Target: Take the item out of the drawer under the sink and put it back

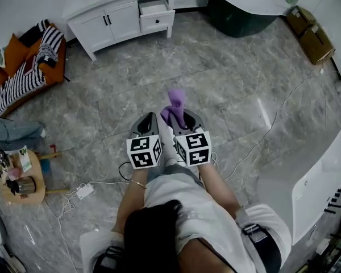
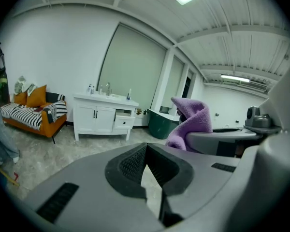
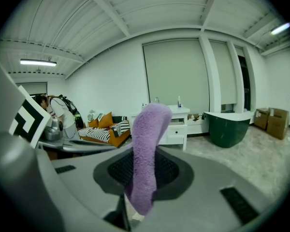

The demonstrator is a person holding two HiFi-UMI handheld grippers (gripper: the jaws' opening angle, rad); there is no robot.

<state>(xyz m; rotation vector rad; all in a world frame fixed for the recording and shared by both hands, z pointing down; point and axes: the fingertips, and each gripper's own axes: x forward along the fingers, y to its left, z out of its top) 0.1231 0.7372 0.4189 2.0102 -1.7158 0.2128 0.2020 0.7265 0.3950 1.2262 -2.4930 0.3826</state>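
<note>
In the head view the person stands on the grey floor, well apart from the white cabinet [image 1: 111, 19]. Its drawer [image 1: 156, 11] is pulled out, so the carry back to it seems not yet made. The left gripper [image 1: 150, 118] is held just beside the right gripper [image 1: 184, 121] in front of the body, both pointing towards the cabinet. A purple cloth [image 1: 175, 106] sticks up from the right one's tips.

In the left gripper view the jaws are pressed together at the tips with nothing between them. This hand looks idle, probably kept free for the drawer. The cloth [image 2: 192, 122] shows at the right, draped over the other gripper, with the open drawer [image 2: 123, 121] far ahead.

In the right gripper view the jaws pinch the cloth [image 3: 146, 149] near its lower end, so most of it rises above the pads and flops over at the top. It looks thick, soft and fuzzy, like a small towel — bunched into a narrow strip and likely to slump once let go.
</note>
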